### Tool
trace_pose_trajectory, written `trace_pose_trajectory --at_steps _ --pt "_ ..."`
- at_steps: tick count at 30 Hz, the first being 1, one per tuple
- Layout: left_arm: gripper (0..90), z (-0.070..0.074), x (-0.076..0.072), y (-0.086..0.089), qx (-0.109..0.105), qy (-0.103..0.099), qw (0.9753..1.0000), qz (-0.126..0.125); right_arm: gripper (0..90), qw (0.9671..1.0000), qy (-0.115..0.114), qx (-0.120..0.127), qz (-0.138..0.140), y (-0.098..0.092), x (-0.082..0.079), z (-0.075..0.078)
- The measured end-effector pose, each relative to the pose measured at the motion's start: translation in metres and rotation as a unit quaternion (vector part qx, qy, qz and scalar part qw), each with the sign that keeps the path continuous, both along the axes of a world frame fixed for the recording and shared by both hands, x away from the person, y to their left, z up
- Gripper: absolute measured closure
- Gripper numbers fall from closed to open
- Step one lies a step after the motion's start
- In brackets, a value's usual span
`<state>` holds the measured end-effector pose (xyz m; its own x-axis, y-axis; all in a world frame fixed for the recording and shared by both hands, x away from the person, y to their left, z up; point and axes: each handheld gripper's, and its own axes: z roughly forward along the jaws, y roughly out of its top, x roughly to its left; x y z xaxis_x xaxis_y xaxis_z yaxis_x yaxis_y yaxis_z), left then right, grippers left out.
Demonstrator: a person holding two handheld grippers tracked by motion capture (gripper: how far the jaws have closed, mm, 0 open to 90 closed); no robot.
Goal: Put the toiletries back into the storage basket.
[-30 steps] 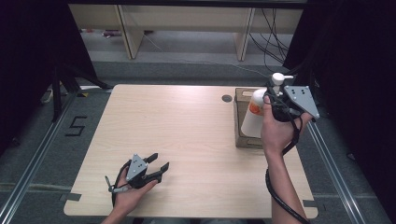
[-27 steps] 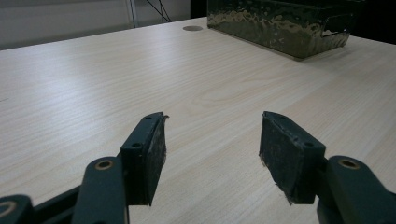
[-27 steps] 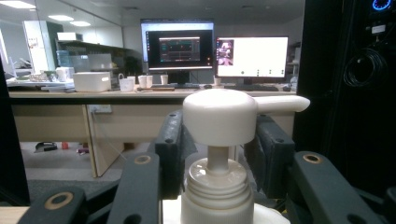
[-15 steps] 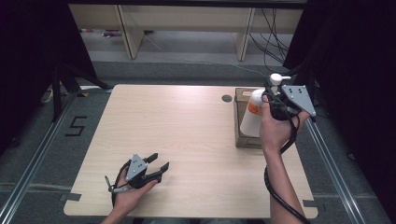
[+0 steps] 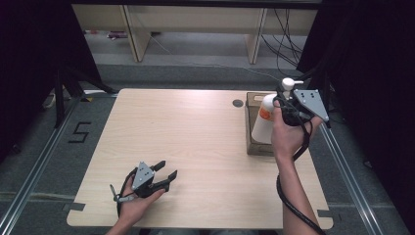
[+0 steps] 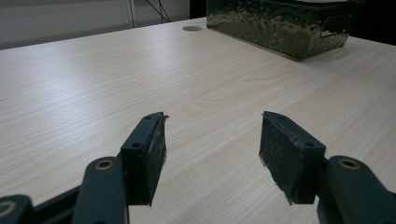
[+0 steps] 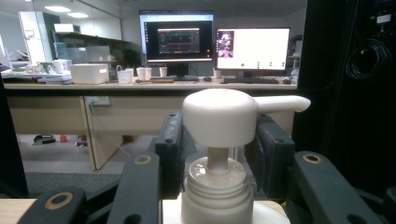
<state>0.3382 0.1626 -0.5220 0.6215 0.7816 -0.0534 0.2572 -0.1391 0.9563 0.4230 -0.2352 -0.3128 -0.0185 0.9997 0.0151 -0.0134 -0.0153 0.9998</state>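
Note:
A white pump bottle (image 5: 263, 122) with an orange label hangs tilted over an open brown box (image 5: 252, 145) at the table's right edge. My right gripper (image 5: 282, 101) is shut on the bottle's neck, just under the pump head (image 7: 219, 114); its jaws press in from both sides in the right gripper view. Whether the bottle's base touches the box I cannot tell. My left gripper (image 5: 166, 172) rests on the table near the front left, open with nothing between its pads (image 6: 285, 149). The box (image 6: 280, 23) lies far ahead of it.
The wooden table (image 5: 186, 142) has a round cable hole (image 5: 238, 103) just left of the box. Desk legs and cables stand on the floor beyond the far edge. Monitors (image 7: 177, 37) and a cluttered desk sit far behind the bottle.
The right hand and the bottle have shifted very slightly to the left over the box. The left gripper has stayed still.

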Motion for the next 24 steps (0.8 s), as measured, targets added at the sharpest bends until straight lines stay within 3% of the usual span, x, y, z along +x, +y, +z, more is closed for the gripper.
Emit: trace_pose_trajectory --at_steps 24 --pt "40.0 0.0006 -0.0006 0.0005 0.004 0.003 1.0 0.001 60.6 0.9999 0.011 0.0 0.003 0.0005 0.0048 -0.0062"
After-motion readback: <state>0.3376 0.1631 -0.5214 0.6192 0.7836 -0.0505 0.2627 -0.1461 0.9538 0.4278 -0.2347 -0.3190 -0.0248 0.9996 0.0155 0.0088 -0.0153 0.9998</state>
